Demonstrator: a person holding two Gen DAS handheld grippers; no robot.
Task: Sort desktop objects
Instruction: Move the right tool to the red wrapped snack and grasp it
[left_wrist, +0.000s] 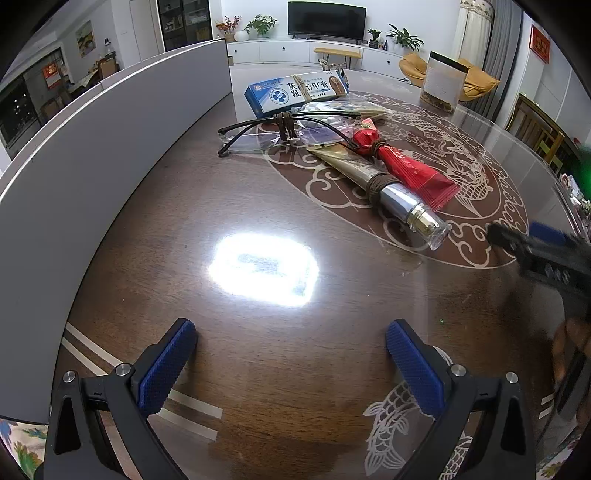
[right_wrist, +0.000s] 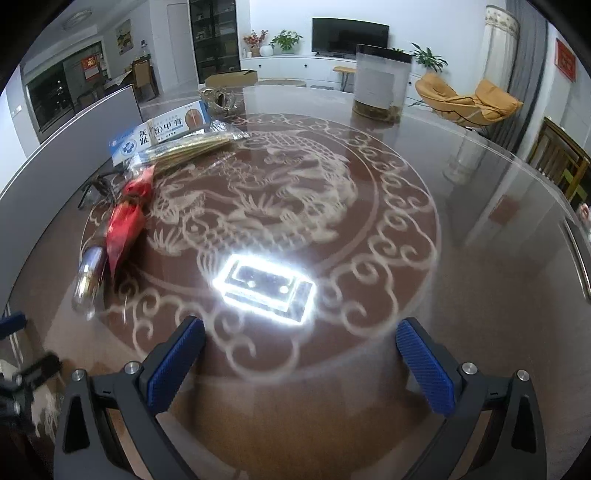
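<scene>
A cluster of small objects lies on the dark glass-topped table: glasses, a blue medicine box, a silver tube with a clear cap, a red packet and a clear bag of sticks. My left gripper is open and empty, well short of the cluster. My right gripper is open and empty over the dragon pattern; the tube and red packet lie to its left. The right gripper also shows blurred at the right edge of the left wrist view.
A grey panel stands along the table's left side. A tall clear canister stands at the far side, a small glass ornament behind the box. A lamp glare reflects on the glass.
</scene>
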